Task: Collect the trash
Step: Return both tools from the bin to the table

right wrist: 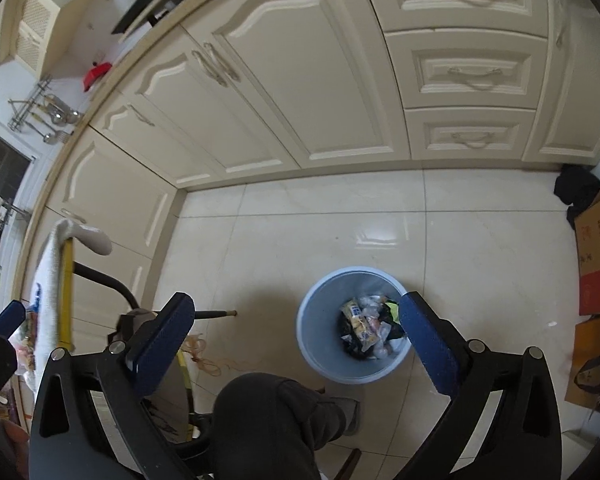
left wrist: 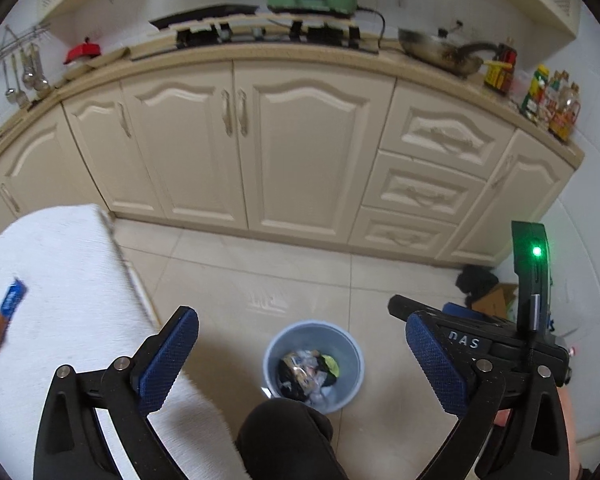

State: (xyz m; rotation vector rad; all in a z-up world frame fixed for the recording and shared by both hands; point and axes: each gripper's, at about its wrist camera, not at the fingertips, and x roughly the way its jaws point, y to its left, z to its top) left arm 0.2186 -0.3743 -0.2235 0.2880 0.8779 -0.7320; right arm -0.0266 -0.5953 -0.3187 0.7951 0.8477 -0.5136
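On the tiled floor before the cream cabinets (left wrist: 300, 148): a pale blue bin (left wrist: 350, 350), holding wrappers and crumpled trash (right wrist: 370, 326). Above it, left gripper (left wrist: 302, 356) and right gripper (right wrist: 296, 338), both spread wide, nothing between the pads. On the white-clothed table (left wrist: 60, 272), near its left edge, a blue wrapper (left wrist: 13, 299).

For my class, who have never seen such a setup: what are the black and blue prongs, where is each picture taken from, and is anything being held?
A seated person holds a two-finger gripper in each hand; a camera on each looks along its fingers. One picture looks past the left gripper, the other past the right gripper. Both stand open and hold nothing. Below, on the tiled floor, a blue bin holds wrappers. More packets lie on the white-covered table beside it.
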